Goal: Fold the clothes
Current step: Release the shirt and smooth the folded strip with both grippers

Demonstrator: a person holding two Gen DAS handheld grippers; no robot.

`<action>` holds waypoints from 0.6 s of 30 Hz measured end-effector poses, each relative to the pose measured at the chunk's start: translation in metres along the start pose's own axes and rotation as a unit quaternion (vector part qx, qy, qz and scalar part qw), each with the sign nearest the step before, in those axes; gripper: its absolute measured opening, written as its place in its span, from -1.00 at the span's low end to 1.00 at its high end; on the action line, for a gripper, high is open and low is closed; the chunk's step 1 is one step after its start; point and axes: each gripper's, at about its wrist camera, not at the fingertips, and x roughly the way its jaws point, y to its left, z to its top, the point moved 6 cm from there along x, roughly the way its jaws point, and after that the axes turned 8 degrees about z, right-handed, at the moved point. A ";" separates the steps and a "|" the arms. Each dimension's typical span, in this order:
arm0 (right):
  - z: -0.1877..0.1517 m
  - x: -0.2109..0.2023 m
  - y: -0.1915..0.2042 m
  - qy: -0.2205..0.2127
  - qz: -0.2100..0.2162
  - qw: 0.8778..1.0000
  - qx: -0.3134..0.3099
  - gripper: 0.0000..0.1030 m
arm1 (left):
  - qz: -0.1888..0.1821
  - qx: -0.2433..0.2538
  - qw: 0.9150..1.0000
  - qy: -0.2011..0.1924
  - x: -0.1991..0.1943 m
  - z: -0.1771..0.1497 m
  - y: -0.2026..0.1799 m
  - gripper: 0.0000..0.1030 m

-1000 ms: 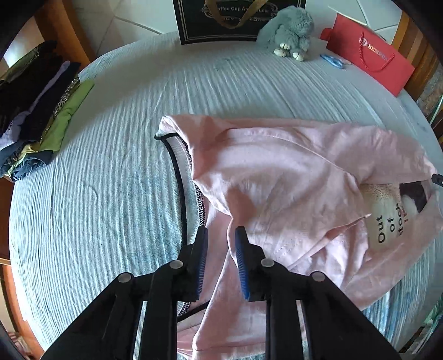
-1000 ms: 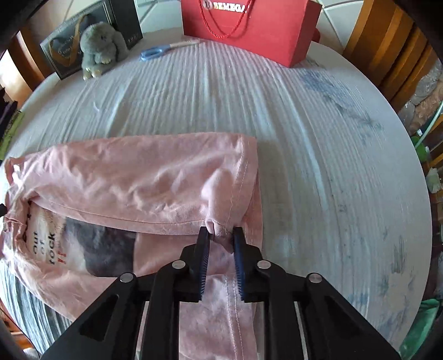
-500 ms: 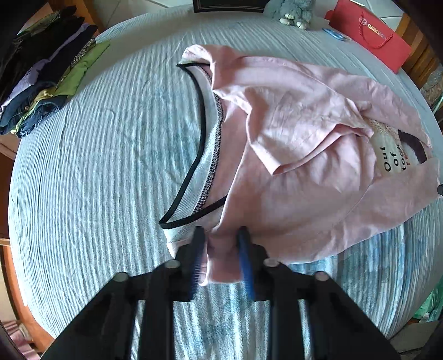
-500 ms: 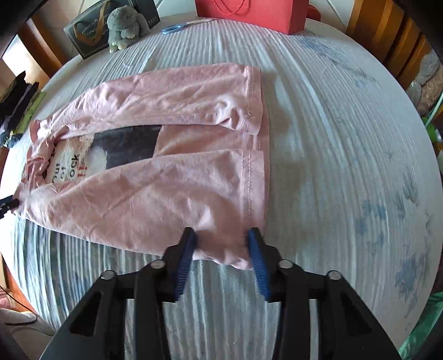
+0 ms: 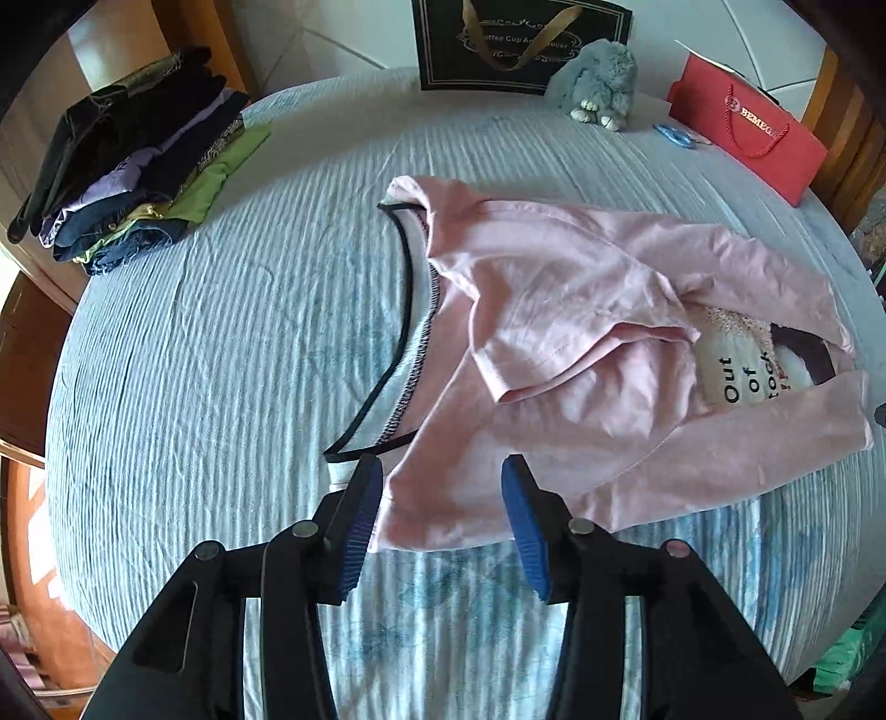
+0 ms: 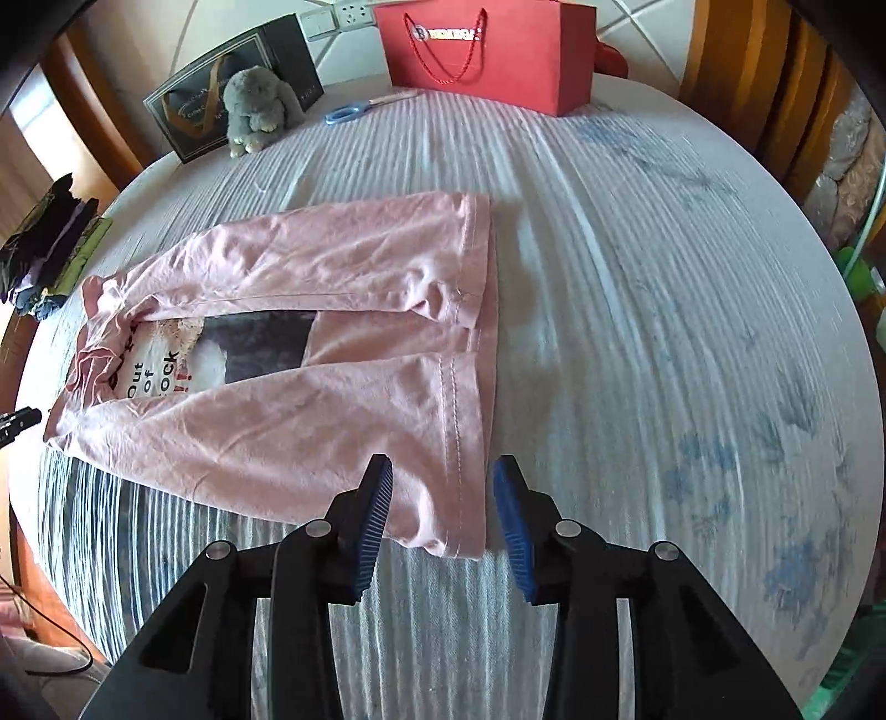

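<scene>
The pink shirt [image 6: 288, 354] lies flat on the striped cloth of the table [image 6: 637, 310], both long sides folded inward over its print. The right gripper [image 6: 443, 504] hangs over the shirt's near hem corner; its jaws are opening and the pads do not press the fabric. Beyond the shirt stand a red bag [image 6: 487, 50], blue scissors [image 6: 346, 112] and a grey plush rabbit [image 6: 257, 108].

We had two fisheye cameras, one on each gripper, both looking steeply down from close above the bed [image 5: 221, 343]; both views shared the pink shirt [image 5: 581, 310], seen from opposite ends, and the red bag [image 6: 498, 50] beyond
</scene>
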 end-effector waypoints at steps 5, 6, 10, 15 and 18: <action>0.007 -0.005 0.008 -0.005 0.012 0.999 -0.036 -0.27 | -0.043 0.004 0.999 -0.016 0.004 0.004 -0.070 -0.10; 0.010 -0.005 0.008 -0.009 0.019 0.999 -0.039 -0.27 | -0.039 0.005 0.999 -0.013 0.004 0.002 -0.080 -0.10; 0.027 0.002 0.000 0.003 0.044 0.996 -0.082 -0.27 | -0.043 -0.006 0.999 0.002 -0.002 -0.008 -0.124 -0.02; 0.060 0.018 -0.008 0.008 0.090 0.977 -0.194 -0.27 | -0.008 -0.073 0.997 -0.014 -0.010 -0.011 -0.189 0.16; 0.079 0.030 -0.019 0.015 0.130 0.951 -0.282 -0.24 | 0.012 -0.134 0.991 -0.008 -0.016 -0.017 -0.240 0.40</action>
